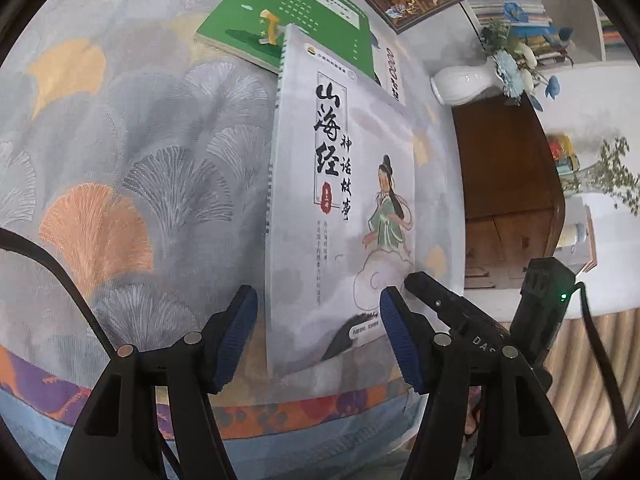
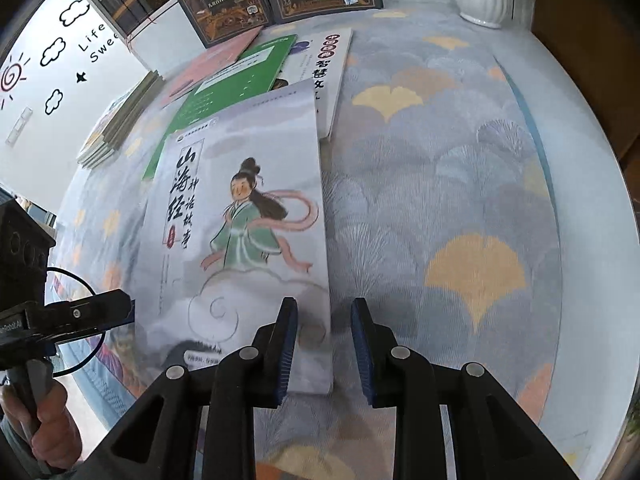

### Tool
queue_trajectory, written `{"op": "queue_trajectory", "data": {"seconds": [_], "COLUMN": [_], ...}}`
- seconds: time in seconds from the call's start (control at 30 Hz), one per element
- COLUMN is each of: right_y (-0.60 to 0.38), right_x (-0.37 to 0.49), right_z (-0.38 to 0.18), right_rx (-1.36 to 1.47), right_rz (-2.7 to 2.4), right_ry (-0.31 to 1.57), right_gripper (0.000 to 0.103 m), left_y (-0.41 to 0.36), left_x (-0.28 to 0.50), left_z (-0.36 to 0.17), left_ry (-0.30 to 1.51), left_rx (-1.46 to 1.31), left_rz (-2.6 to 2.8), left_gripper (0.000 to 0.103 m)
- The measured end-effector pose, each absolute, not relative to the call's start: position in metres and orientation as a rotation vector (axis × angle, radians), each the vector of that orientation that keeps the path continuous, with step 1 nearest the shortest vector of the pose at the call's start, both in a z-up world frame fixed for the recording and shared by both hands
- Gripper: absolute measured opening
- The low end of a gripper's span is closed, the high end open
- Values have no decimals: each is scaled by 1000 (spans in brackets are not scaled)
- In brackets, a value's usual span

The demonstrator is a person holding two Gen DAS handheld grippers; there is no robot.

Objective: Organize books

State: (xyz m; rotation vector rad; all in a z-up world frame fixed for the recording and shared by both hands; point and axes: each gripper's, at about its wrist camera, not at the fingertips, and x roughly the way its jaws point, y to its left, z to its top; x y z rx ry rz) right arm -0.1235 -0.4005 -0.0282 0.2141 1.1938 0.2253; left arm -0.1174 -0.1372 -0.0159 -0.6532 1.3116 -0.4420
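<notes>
The left gripper (image 1: 318,336), jaws apart, straddles the near edge of the pale storybook (image 1: 340,200) on the tablecloth (image 1: 140,160). The right gripper (image 2: 324,344), nearly clenched, grasps nothing (beside the book's corner). Judged step: collecting this book; next, pinch its edge.

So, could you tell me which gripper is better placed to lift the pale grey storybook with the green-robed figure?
Right, probably: the right gripper has its jaws closed on the pale grey storybook's right edge, while the left gripper stands wide open astride the spine edge.
</notes>
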Motion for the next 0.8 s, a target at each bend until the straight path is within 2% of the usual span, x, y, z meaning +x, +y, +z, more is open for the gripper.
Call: {"op": "queue_trajectory", "data": {"seconds": [0.13,0.2,0.33,0.43,0.47,0.53,0.6,0.63,0.73,0.8], "right_y": [-397,-396,-408,-416,-418,-419,-417,-417,-425,-432], "right_x": [-131,-133,-134,-132,-132,-133,-133,-133,-132,-131], "right_z": [-29,-29,-32,-37,-37,-38,-38,-38,-40,-43], "right_rx": [237,231,350,439,454,469,474,480,596,657], "right_rz": [243,240,270,277,279,277,269,265,264,271], "right_ry": [1189,1183,1191,1191,1189,1186,1185,1187,1196,1204], "right_gripper": [27,27,28,28,28,28,28,28,38,40], "left_y": [-149,-147,-144,-149,-151,-155,-157,-159,-164,-164], "left_x": [-115,-117,-113,-106,-105,-102,-100,-100,-102,-100], "left_z": [-6,9,35,27,23,11,0,-4,-11,-8], "left_ry": [1298,1247,1179,1207,1214,1238,1271,1283,1308,1295], "left_rx": [-627,-690,-836,-827,-780,-689,-672,-657,-690,-762], "left_rz": [-461,-528,-646,-615,-574,-499,-460,-443,-454,-477], "left_gripper": [59,53,52,52,49,35,14,13,12,12]}}
